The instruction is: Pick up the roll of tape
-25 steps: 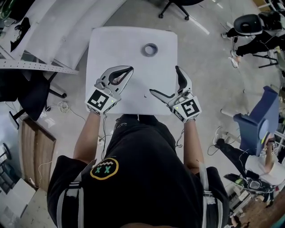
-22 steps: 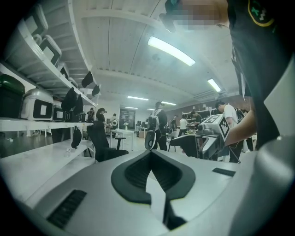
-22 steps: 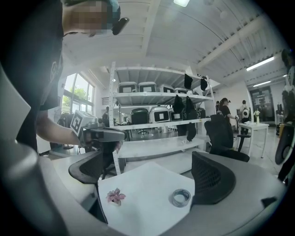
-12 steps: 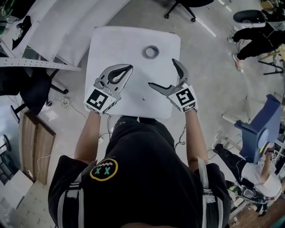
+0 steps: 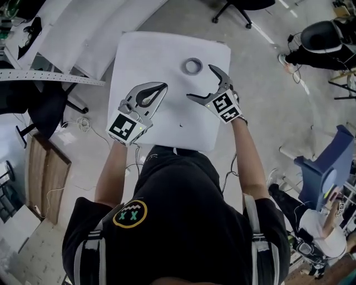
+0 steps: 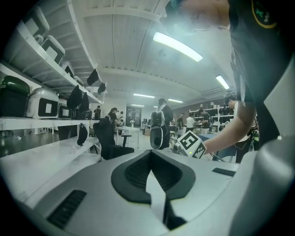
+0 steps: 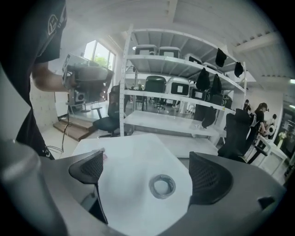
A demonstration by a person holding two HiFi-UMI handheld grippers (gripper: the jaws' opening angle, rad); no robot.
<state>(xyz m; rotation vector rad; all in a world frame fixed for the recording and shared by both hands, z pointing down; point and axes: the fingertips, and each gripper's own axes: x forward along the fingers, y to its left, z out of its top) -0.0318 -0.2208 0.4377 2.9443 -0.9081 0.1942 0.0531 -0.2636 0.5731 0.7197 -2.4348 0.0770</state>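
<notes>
A grey roll of tape (image 5: 193,66) lies flat near the far edge of the small white table (image 5: 133,61). In the right gripper view the roll of tape (image 7: 162,185) shows between and beyond the two spread jaws. My right gripper (image 5: 199,82) is open, held over the table just short of the roll, a little to its right. My left gripper (image 5: 165,86) hovers over the table's left middle with its jaws closed together, nothing in them. In the left gripper view its pads (image 6: 138,171) meet at the tips.
Long white benches (image 5: 83,33) run past the table's far left, with a black chair (image 5: 39,114) beside them. An office chair base (image 5: 233,11) stands beyond the table. People sit at the right (image 5: 320,44). A blue stool (image 5: 325,167) is at the right.
My right gripper has travelled forward and leftward toward the roll of tape, staying open. The left gripper has hardly moved.
</notes>
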